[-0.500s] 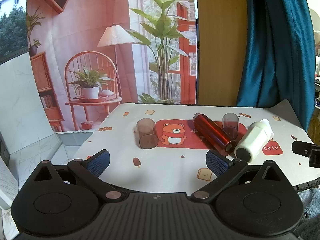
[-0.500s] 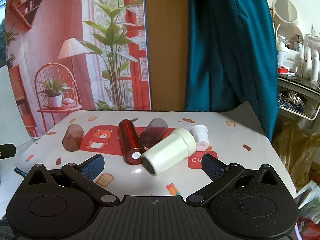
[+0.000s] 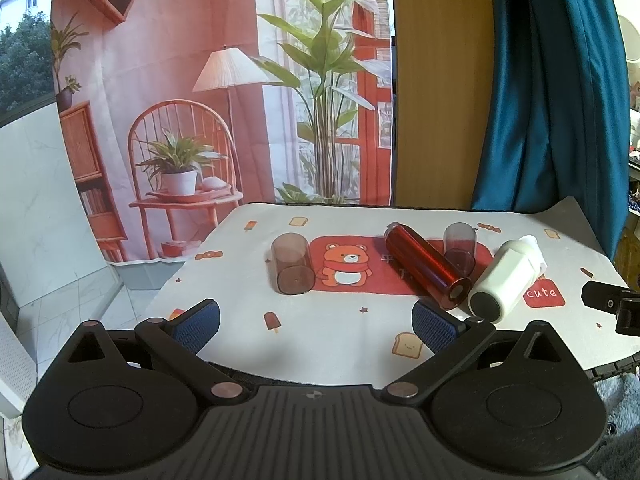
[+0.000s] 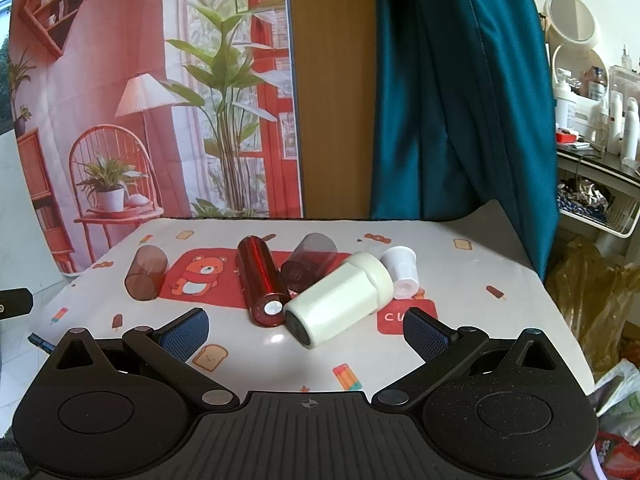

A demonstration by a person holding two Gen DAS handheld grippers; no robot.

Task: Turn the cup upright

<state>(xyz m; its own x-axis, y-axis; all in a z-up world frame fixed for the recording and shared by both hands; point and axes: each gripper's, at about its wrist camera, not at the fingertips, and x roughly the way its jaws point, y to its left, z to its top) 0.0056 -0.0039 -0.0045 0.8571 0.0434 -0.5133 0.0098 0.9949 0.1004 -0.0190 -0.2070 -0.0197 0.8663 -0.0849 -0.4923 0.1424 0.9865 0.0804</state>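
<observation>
Several cups lie on their sides on a bear-print tablecloth (image 3: 320, 340). A brown translucent cup (image 3: 291, 263) (image 4: 145, 267) lies apart at the left. A shiny red cup (image 3: 426, 266) (image 4: 262, 280), a dark translucent cup (image 3: 459, 247) (image 4: 310, 258) and a big white cup (image 3: 505, 282) (image 4: 340, 298) lie bunched together. A small white cup (image 4: 402, 270) lies behind the big one. My left gripper (image 3: 316, 322) is open and empty in front of the brown cup. My right gripper (image 4: 306, 330) is open and empty, just in front of the big white cup.
The table's front edge runs right under both grippers. A printed backdrop (image 3: 200, 100), a wooden panel (image 3: 440, 80) and a teal curtain (image 4: 460, 100) stand behind the table. A shelf with bottles (image 4: 600, 120) and bags stand at the right.
</observation>
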